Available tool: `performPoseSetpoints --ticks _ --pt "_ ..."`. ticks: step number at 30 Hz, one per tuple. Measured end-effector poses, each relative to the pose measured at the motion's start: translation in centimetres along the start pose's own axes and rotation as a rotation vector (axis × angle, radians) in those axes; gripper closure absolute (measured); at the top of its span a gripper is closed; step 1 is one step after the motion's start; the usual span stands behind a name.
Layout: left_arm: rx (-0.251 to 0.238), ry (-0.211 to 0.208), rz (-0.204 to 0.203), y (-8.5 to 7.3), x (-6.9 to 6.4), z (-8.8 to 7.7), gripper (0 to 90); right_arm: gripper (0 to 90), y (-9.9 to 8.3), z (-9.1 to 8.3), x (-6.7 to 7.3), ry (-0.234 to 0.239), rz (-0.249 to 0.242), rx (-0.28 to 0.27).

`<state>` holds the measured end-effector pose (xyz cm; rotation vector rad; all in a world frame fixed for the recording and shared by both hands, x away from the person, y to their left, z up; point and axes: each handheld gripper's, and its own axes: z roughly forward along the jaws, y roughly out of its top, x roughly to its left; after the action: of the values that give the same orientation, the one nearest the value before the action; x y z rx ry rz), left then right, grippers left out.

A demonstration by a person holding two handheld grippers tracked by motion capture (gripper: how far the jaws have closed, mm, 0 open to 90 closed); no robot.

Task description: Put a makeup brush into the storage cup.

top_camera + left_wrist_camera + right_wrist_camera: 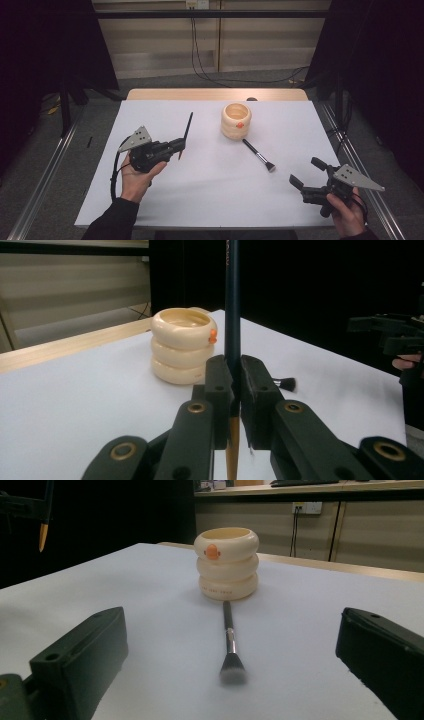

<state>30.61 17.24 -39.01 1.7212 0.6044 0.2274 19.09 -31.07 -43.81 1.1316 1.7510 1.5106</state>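
On the white table (165,200), under dark curtains and a pale back wall, the left gripper (179,145) clamps a thin dark pencil (187,128), the cream ringed pot (236,120) stands mid-table, a makeup brush (258,155) lies beside it, and the right gripper (305,172) gapes open.

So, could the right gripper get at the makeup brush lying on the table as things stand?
Probably yes. The right gripper has its jaws open, nothing between them, and faces the makeup brush across bare table. The cream holder stands behind the brush, not between.
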Motion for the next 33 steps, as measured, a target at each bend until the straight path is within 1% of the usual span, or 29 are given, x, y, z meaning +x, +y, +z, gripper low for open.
performPoseSetpoints --ticks 1,3,4,5,8,11,14,18,19,20,22,23,24,26,27,29,32,33 --pt "-0.001 0.003 -0.001 0.0 -0.2 0.1 83.4 0.0 0.0 0.0 0.0 0.001 0.003 0.003" --pt "0.008 -0.013 0.007 0.1 -0.4 0.1 83.4 0.0 0.0 0.0 0.0 -0.001 0.002 0.001" --pt "-0.003 -0.026 0.006 0.2 -0.5 0.2 83.4 0.0 0.0 0.0 0.0 -0.001 0.002 0.001" --pt "0.003 -0.022 0.002 0.2 -0.8 0.3 83.4 0.0 0.0 0.0 0.0 0.000 -0.002 0.003" --pt "0.002 -0.053 0.001 0.3 -1.1 0.6 83.4 0.0 0.0 0.0 0.0 0.003 0.000 0.003" --pt "0.004 -0.083 0.018 0.3 -1.7 1.0 83.4 0.0 0.0 0.0 0.0 0.002 0.004 0.002" --pt "0.020 -0.094 0.041 0.4 -2.5 1.4 83.4 0.0 0.0 0.0 0.1 0.003 0.004 0.005" --pt "0.017 -0.114 0.048 0.7 -3.1 1.9 83.4 0.0 0.0 0.0 0.0 0.004 -0.001 0.005" --pt "0.011 -0.123 0.042 0.7 -3.3 2.0 83.4 0.0 0.0 0.0 0.0 0.004 -0.001 0.003" --pt "0.020 -0.124 0.046 0.8 -3.5 2.1 83.4 0.0 0.0 -0.1 0.0 0.004 -0.001 0.004" --pt "0.027 -0.119 0.040 0.9 -3.8 2.6 83.4 0.0 0.0 -0.1 0.0 0.005 0.000 0.004" --pt "0.027 -0.130 0.042 0.9 -3.9 2.9 83.4 0.0 0.0 0.0 -0.1 0.007 -0.006 0.004" --pt "0.022 -0.135 0.039 0.9 -4.0 3.0 83.4 0.0 0.0 0.0 -0.1 0.006 -0.001 0.008" --pt "0.031 -0.150 0.047 1.0 -4.4 3.6 83.4 0.0 0.0 0.0 -0.1 0.003 -0.006 0.006" --pt "0.042 -0.151 0.054 1.1 -4.6 3.9 83.4 0.0 0.0 0.0 0.0 0.004 0.002 0.004" --pt "0.040 -0.163 0.057 1.3 -5.0 4.4 83.4 0.0 0.0 0.0 -0.1 0.004 -0.006 0.006" --pt "0.029 -0.186 0.061 1.9 -5.5 5.0 83.4 0.0 0.0 0.0 0.0 0.005 -0.003 0.006" --pt "0.029 -0.192 0.073 2.0 -5.7 5.1 83.4 0.0 0.0 0.0 0.0 0.006 -0.005 0.006"
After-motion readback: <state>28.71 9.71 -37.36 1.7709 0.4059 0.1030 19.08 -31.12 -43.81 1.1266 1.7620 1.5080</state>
